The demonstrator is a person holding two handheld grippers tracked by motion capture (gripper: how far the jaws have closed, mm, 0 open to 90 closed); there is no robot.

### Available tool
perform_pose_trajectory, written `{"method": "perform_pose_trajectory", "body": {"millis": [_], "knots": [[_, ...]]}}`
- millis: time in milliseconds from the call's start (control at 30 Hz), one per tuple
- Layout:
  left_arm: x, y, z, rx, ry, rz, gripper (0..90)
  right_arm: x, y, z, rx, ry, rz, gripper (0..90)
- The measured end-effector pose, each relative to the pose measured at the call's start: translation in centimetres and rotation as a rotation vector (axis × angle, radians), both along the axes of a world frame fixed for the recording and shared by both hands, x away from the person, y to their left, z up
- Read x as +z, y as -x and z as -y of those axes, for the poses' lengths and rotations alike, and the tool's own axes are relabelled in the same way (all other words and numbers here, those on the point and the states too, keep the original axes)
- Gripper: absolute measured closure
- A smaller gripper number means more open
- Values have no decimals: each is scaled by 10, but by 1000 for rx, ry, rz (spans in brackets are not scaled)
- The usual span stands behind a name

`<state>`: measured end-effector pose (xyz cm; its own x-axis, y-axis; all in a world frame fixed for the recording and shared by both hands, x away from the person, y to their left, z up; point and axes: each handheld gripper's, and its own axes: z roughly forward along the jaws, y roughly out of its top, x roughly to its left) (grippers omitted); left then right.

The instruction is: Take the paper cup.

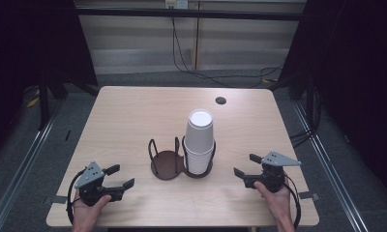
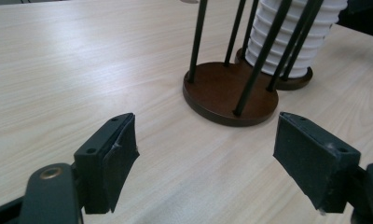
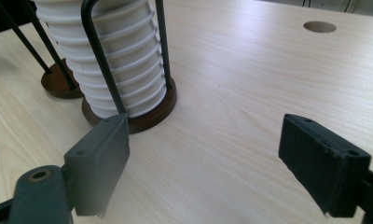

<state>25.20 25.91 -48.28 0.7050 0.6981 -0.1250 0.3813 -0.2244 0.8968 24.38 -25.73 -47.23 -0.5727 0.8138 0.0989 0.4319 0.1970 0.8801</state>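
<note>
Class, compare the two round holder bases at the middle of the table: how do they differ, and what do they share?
The left base stands bare inside its wire loops; the right base holds a stack of white cups that rises above its loops. The left base's dark wood top shows whole; the right base shows just a rim. Both are round, dark brown, touching, with black wire uprights.

Each hand grips a black two-jaw gripper. The left gripper carries a grey three-cornered plate on top, dotted with small dark holes, and a black cable loops from its rear around the left hand. The right gripper wears the same kind of grey plate with dark holes, and a black cable curves from it past the right hand. Both forearms are bare, with no sleeves in sight. Seen close, the jaws are flat, blocky black plates with recessed screw holes, faced with dark rubbery pads frayed at the edges. A brass-coloured rivet sits in each rounded jaw link.
</note>
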Motion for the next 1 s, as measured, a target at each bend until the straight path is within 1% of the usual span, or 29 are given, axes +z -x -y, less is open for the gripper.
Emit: {"method": "perform_pose_trajectory", "body": {"millis": [33, 67, 133, 167, 200, 267, 333, 433, 467, 533, 567, 633, 733, 833, 933, 1000], "knots": [[0, 0, 0, 1, 3, -2, 210, 0, 0, 0, 6, 4, -7, 154], [0, -1, -1, -1, -3, -2, 211, 1, 0, -1, 8, 7, -11, 150], [0, -1, -1, -4, 0, -2, 210, 2, 0, -1, 16, 8, -12, 150], [0, -1, 0, -2, 3, -3, 210, 3, 0, -2, 15, -1, -17, 150], [0, -1, 0, -7, -4, -1, 210, 4, -1, -2, 22, -3, -21, 150], [0, -1, 1, -11, -11, 2, 210, 6, -1, -4, 31, -7, -22, 152], [-1, 0, 3, -18, -13, -3, 211, 8, -3, -6, 49, -1, -25, 156], [-2, 0, 5, -27, -19, -6, 210, 12, -4, -9, 65, -11, -28, 161], [-2, 0, 7, -26, -17, -4, 210, 13, -4, -10, 69, -6, -26, 161], [-2, -1, 7, -33, -23, -4, 210, 15, -5, -11, 74, -2, -26, 163], [-2, -1, 9, -48, -34, -7, 211, 18, -6, -12, 84, 10, -21, 164], [-2, -1, 11, -66, -31, -16, 211, 21, -7, -13, 92, 5, -27, 163], [-2, -1, 12, -68, -16, -15, 211, 24, -7, -14, 97, -11, -28, 157], [-3, -4, 12, -51, -23, -11, 210, 27, -9, -15, 101, -1, -28, 153], [-3, -4, 12, -55, -20, -11, 209, 31, -12, -17, 105, -7, -29, 142], [-3, -3, 12, -60, -19, -9, 207, 36, -14, -19, 121, -8, -31, 141]]}}
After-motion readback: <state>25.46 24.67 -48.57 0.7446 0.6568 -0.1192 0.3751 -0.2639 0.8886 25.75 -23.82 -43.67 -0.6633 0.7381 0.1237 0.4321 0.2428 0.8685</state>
